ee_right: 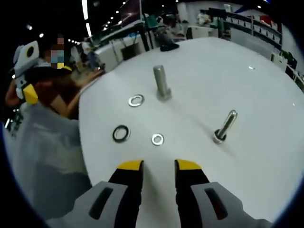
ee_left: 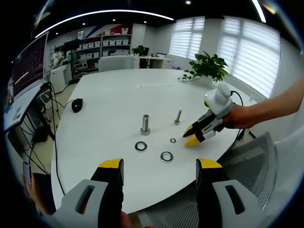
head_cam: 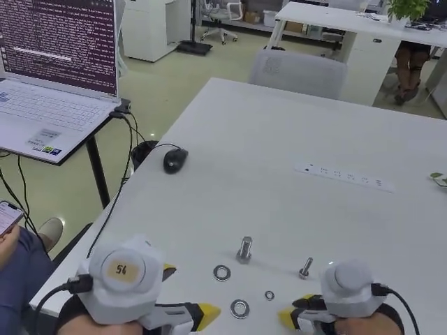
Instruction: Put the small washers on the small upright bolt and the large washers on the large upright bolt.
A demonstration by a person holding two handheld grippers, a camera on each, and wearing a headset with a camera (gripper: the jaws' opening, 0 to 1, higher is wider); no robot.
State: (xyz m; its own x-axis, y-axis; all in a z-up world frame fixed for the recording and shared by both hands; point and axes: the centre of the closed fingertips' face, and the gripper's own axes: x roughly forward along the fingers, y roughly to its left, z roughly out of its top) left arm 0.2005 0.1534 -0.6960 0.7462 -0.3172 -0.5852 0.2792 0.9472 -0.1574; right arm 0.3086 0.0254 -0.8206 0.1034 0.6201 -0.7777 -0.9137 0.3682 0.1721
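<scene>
**Both grippers empty, lining up on the washers**

The right gripper (ee_right: 159, 166) is holding its jaws only narrowly apart, with nothing between them. They are pointing at the small washer (ee_right: 157, 139), which is lying flat on the table (head_cam: 279, 153) just ahead of the tips. That tight gap looks chosen to suit so small and thin a piece.

The left gripper (ee_left: 160, 166) is keeping its jaws wide apart and empty, sitting back by the near edge of the table. The nearer large washer (ee_left: 166, 156) is lying a little way ahead of it, and the wide opening seems to fit the bigger ring.

A second large washer (head_cam: 222, 272) is resting closer to the large bolt (head_cam: 244, 249). All three washers are lying flat and apart from one another, so each can be taken singly.

Further out, the large bolt and the small bolt (head_cam: 306, 267) are standing head down with shanks up, ready for rings to drop over them. The small bolt is standing on the right gripper's side, which I take as the reason that hand is going for the small washer. Neither bolt is carrying a washer yet.
</scene>
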